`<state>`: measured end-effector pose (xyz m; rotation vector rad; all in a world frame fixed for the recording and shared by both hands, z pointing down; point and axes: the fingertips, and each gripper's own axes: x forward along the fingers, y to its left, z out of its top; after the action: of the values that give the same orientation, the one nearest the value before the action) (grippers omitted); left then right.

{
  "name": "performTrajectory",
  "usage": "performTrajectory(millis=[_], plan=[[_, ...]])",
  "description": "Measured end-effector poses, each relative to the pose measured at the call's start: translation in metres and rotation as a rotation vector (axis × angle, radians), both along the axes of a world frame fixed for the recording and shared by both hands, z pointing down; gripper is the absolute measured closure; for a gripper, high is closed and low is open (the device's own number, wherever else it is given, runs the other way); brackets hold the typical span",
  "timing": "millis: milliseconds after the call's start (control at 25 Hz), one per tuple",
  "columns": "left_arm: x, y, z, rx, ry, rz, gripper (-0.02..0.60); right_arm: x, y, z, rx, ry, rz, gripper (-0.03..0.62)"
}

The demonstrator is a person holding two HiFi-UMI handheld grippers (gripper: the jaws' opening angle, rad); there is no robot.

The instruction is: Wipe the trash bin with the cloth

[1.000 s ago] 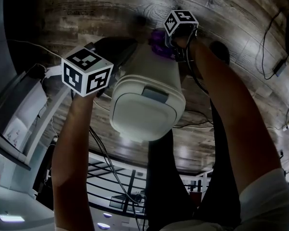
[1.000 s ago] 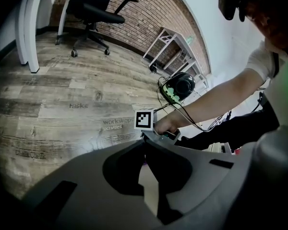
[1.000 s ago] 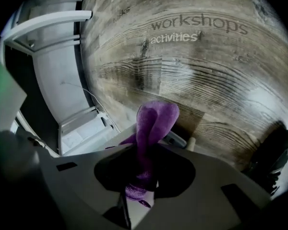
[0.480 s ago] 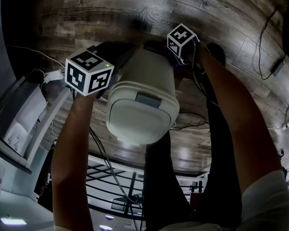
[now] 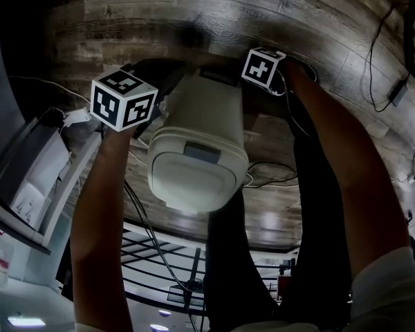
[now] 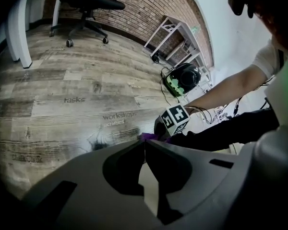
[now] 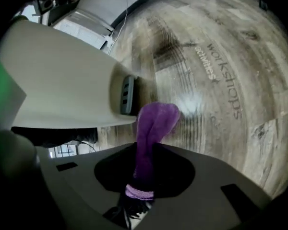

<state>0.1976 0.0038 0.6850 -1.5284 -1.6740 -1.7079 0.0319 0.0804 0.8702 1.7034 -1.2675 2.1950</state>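
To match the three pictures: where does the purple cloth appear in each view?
Head view: not visible, probably behind the trash bin.
Left gripper view: purple cloth, centre, just beyond the jaw tips.
Right gripper view: purple cloth, low centre, clamped between the jaws.
Shared landmark: the "workshops" floor print, in both gripper views.

I see a cream bin (image 5: 200, 113) with a grey panel (image 5: 202, 151) on its lid. The cloth (image 7: 151, 128) is bright purple, with a paler lilac hem. The left cube (image 5: 123, 101) and the right cube (image 5: 262, 68) both carry black squares on white. The left gripper (image 6: 145, 150) and the right gripper (image 7: 143, 150) have plain grey shells with black hollows. The floor (image 5: 159, 19) is grey-brown wood planking, streaked with grain and printed with dark lettering. The wall (image 6: 149, 4) is reddish-brown brick and the chair (image 6: 89, 1) is black.
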Motion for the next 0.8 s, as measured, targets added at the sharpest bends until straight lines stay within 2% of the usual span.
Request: performTrajectory(millis=[120, 280, 400, 560, 640, 800], plan=[[0.001, -0.001, 0.005, 0.002, 0.008, -0.008, 0.577, 0.045, -0.004, 0.001, 0.020, 0.163, -0.029, 0.502], [0.000, -0.010, 0.010, -0.001, 0.016, -0.030, 0.577, 0.096, -0.035, -0.003, 0.057, 0.387, -0.145, 0.502], [-0.001, -0.019, 0.011, -0.010, 0.022, -0.049, 0.577, 0.120, -0.066, -0.006, 0.086, 0.522, -0.247, 0.502], [-0.003, -0.032, 0.012, -0.015, 0.028, -0.068, 0.577, 0.111, -0.104, 0.001, 0.132, 0.635, -0.482, 0.502], [0.000, -0.037, 0.014, -0.015, 0.031, -0.076, 0.577, 0.099, -0.113, 0.008, 0.161, 0.657, -0.599, 0.502], [0.000, -0.045, 0.017, -0.012, 0.033, -0.086, 0.577, 0.074, -0.113, 0.019, 0.197, 0.654, -0.758, 0.502]])
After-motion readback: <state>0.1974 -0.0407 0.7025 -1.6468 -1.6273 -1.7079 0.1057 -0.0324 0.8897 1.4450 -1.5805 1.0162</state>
